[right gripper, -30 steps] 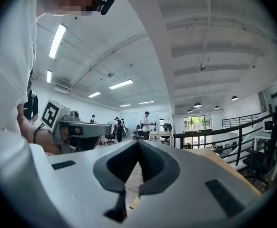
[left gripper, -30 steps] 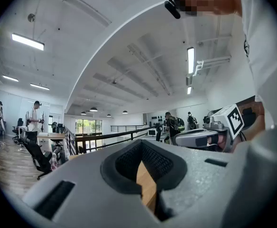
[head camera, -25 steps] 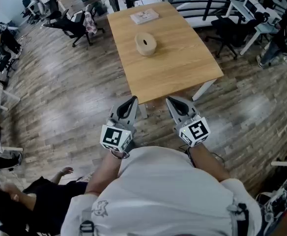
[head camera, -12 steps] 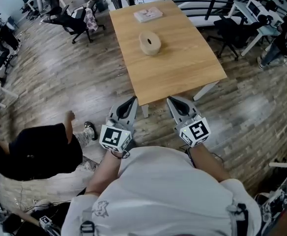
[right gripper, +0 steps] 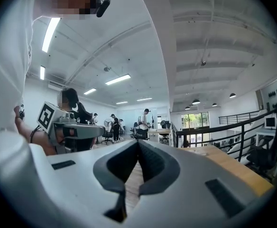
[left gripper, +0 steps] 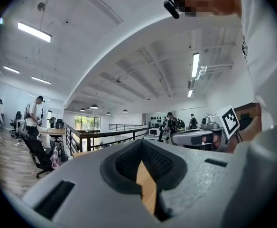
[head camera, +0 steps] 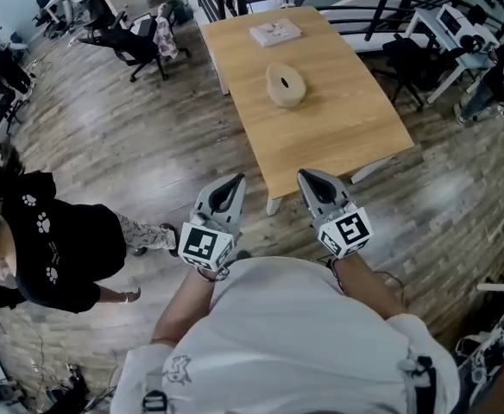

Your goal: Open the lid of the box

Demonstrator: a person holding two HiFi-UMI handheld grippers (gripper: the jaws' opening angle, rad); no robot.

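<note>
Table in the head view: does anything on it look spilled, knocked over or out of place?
Nothing stands out. The round box sits upright and closed near the middle of the wooden table, and a flat white item lies at the far end. No spill or damage shows.

A light wooden tabletop (head camera: 338, 136) stands on a brown wooden floor (head camera: 122, 162). At its far end lies a flat white thing (head camera: 275, 32), maybe a book. A person in a black top (head camera: 58, 253) with little paw prints is on the floor at the left, well apart from the tabletop. Farther back on the left is a black chair (head camera: 131, 46). A dark railing (head camera: 374, 14) runs behind the tabletop. A white desk (head camera: 442, 20) stands on the right. Long lights (left gripper: 34, 32) shine on the ceiling.
</note>
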